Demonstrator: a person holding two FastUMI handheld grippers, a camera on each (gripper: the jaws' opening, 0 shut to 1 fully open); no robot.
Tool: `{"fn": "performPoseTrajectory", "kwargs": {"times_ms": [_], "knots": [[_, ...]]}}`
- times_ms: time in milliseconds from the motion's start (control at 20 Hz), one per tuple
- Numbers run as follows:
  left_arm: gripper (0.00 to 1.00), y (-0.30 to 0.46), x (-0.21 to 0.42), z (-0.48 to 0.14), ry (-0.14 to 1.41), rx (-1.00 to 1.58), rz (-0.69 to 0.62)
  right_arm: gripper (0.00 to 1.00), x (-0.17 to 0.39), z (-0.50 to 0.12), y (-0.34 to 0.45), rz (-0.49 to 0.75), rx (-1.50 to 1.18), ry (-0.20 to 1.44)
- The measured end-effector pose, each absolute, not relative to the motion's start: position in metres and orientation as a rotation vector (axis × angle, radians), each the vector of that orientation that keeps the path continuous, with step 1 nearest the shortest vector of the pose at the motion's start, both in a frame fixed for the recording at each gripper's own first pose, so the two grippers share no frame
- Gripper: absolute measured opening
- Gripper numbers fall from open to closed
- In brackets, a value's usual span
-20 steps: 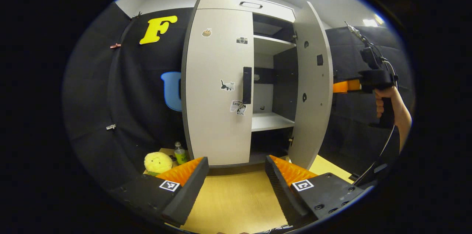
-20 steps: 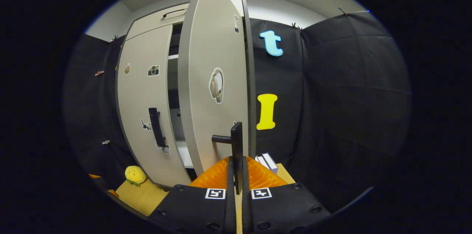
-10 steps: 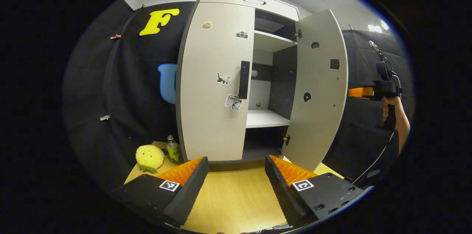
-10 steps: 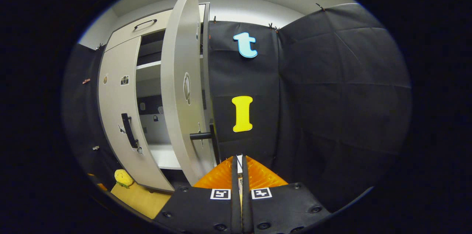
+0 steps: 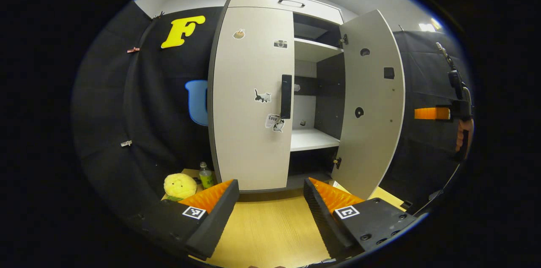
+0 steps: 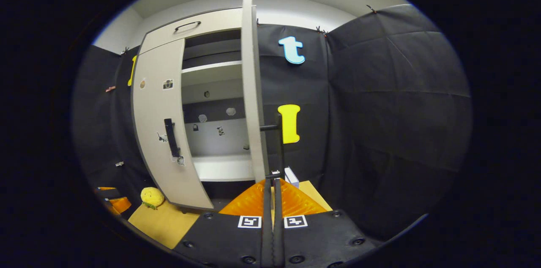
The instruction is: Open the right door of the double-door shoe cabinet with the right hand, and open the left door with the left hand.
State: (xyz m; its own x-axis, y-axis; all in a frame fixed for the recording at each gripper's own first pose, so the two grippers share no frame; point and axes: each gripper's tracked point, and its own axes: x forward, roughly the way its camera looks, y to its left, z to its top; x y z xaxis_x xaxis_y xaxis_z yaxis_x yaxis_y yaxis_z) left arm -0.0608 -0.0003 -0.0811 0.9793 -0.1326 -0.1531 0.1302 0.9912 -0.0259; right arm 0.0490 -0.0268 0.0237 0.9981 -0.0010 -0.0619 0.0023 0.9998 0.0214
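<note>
The shoe cabinet (image 5: 262, 1) stood at the back of the wooden table (image 5: 270, 230), against the black booth wall. Its right door (image 5: 374, 103) hung wide open, the inner face turned toward the left gripper view, and a pale shelf (image 5: 315, 139) showed inside. In the right gripper view the same door appeared almost edge-on, with its dark handle (image 6: 280, 141) standing out on the far side.

The left door (image 5: 252, 99) was shut, flush with the cabinet front, its black vertical handle (image 5: 286, 96) near the inner edge and a few small stickers on the panel (a cat among them).

The left gripper (image 5: 270, 194) hung low over the table in front of the cabinet, well short of the left door's handle, with its jaws wide apart and nothing between them. The right gripper (image 6: 272, 192) sat just below and near the right door's handle; its jaws were pressed together, and nothing could be seen gripped between them. In the left gripper view that gripper showed to the right of the open door, clear of it, held by a hand (image 5: 461, 139).

A yellow plush toy (image 5: 180, 185) and a small green bottle (image 5: 206, 176) stood on the table to the left of the cabinet.
</note>
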Motion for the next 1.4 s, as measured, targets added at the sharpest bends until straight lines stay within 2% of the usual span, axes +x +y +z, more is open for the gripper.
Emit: {"fn": "performPoseTrajectory", "kwargs": {"times_ms": [150,300,400,500,550,600,650,750,850,1050,1400], "knots": [[0.95,0.001,-0.055,-0.075,0.143,-0.016,-0.123,0.05,0.032,0.025,-0.015,-0.024,-0.034,-0.014],[0.95,0.002,-0.05,-0.068,0.126,-0.015,-0.119,0.05,0.02,0.026,0.008,0.013,-0.041,-0.043],[0.95,0.002,-0.048,-0.062,0.114,-0.02,-0.117,0.13,0.022,0.022,0.017,0.038,-0.011,-0.023],[0.95,0.003,-0.043,-0.056,0.1,-0.029,-0.109,0.36,0.024,0.012,0.026,0.045,0.011,0.009],[0.95,0.004,-0.039,-0.051,0.092,-0.033,-0.103,0.51,0.027,0.008,0.032,0.055,0.019,0.022],[0.95,0.004,-0.033,-0.048,0.086,-0.034,-0.096,0.59,0.029,0.004,0.038,0.07,0.028,0.032],[0.95,0.004,-0.028,-0.043,0.082,-0.03,-0.09,0.77,0.034,-0.001,0.041,0.075,0.036,0.039],[0.95,0.006,-0.013,-0.029,0.063,-0.014,-0.069,0.9,0.047,-0.005,0.051,0.099,0.037,0.038],[0.95,0.001,0.004,-0.013,0.047,-0.01,-0.069,0.98,0.065,-0.02,0.055,0.102,0.019,0.06],[0.95,-0.017,0.049,0.02,0.004,-0.007,-0.086,0.99,0.084,-0.034,0.061,0.135,0.029,0.059],[0.95,-0.042,0.133,0.042,-0.008,-0.013,-0.069,0.99,0.09,-0.06,0.062,0.199,0.035,0.063]]}}
